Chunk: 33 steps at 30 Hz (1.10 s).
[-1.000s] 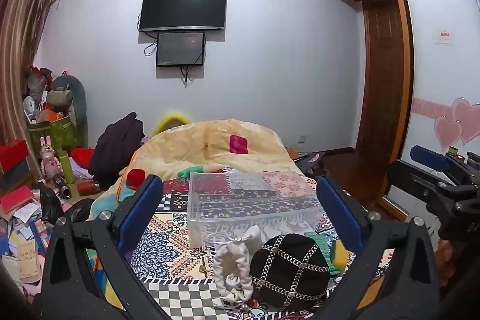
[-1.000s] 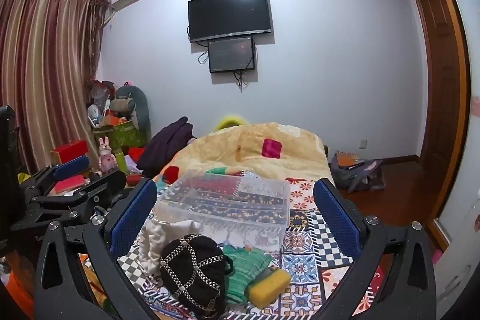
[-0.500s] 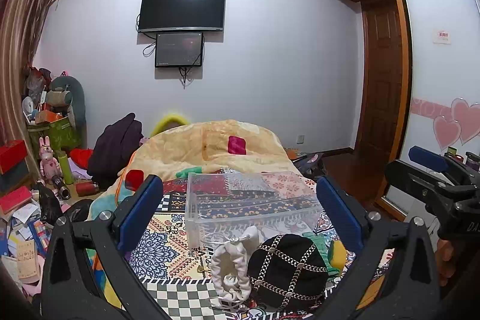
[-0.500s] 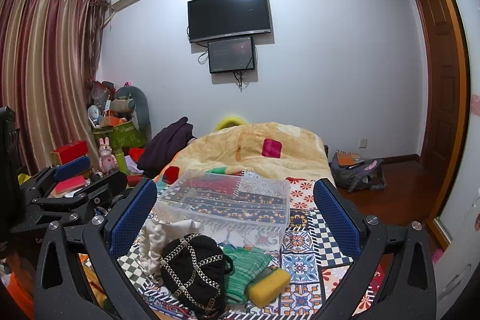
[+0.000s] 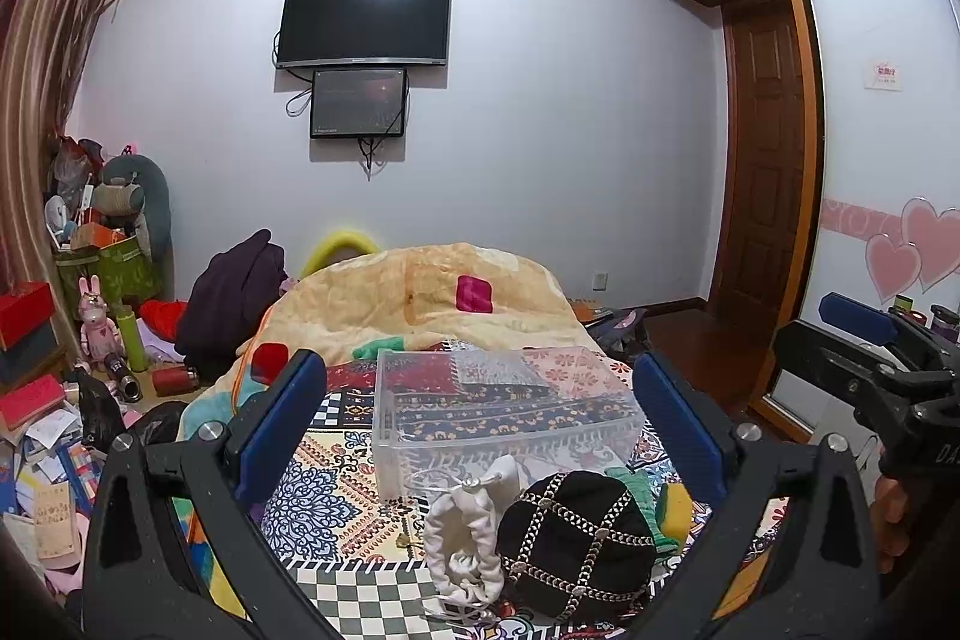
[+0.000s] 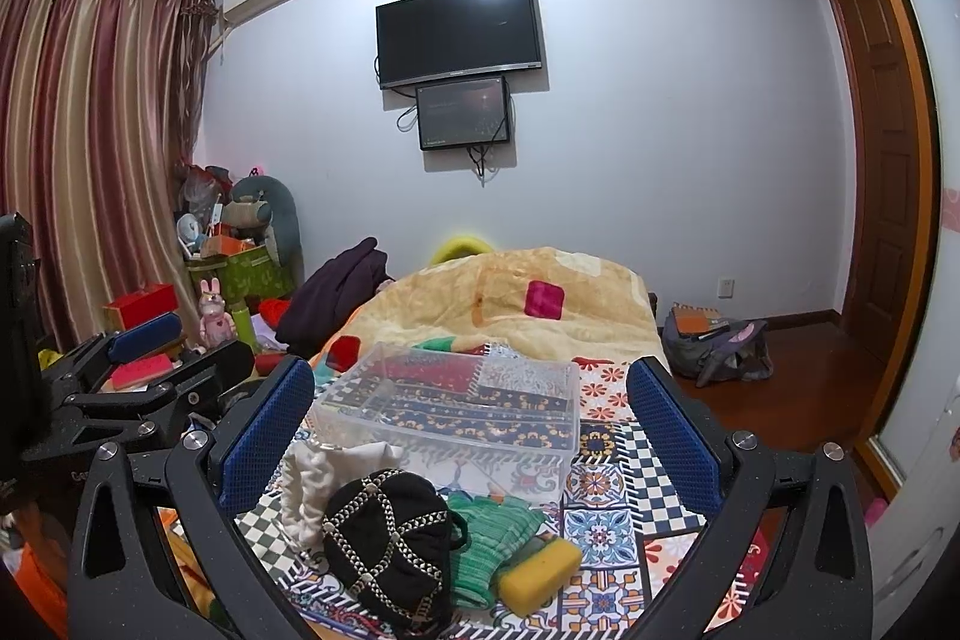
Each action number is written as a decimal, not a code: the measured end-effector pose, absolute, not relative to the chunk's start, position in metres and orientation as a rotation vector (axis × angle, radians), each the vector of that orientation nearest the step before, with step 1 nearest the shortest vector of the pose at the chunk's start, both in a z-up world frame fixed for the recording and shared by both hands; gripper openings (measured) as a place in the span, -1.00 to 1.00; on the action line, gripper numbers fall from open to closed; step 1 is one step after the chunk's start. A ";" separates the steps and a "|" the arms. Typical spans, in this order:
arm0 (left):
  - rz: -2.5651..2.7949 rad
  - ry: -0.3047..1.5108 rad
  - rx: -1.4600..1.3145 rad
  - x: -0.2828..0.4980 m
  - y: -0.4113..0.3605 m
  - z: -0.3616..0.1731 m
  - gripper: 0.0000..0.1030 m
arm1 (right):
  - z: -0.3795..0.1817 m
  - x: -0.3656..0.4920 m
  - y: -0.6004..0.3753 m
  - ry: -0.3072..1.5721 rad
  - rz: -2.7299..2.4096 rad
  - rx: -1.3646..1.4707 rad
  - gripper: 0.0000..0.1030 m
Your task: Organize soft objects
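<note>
- Left wrist view: the left gripper (image 5: 480,436) is spread wide and empty. Since a second ago the view has barely shifted, so no pickup has begun. The white pouch (image 5: 465,535) and black cap (image 5: 576,538) lie between its fingers, the empty clear bin (image 5: 504,415) just beyond them.
- Right wrist view: the right gripper (image 6: 471,430) is likewise released and unmoved. The green cloth (image 6: 495,532) and yellow sponge (image 6: 540,574) touch, crowding the cap's right side.

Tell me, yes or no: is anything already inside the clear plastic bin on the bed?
No. Through the clear plastic bin only the patterned bedspread shows; the soft items lie on the bed in front of it.
</note>
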<state>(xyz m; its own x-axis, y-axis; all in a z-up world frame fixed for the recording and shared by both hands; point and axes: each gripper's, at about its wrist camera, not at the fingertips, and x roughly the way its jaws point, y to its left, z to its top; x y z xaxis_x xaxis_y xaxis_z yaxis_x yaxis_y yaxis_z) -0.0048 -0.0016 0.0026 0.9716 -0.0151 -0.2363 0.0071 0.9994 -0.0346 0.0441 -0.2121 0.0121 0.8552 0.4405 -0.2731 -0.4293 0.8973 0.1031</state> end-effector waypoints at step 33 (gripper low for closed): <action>-0.024 0.220 -0.023 -0.010 -0.003 0.006 1.00 | 0.011 0.044 -0.213 0.278 0.467 0.045 1.00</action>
<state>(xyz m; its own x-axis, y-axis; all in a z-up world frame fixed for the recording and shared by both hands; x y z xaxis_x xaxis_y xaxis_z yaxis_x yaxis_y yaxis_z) -0.0103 -0.0034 0.0060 0.9757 -0.0258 -0.2175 0.0209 0.9995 -0.0251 0.0445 -0.2133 0.0108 0.8561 0.4500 -0.2542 -0.4377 0.8928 0.1065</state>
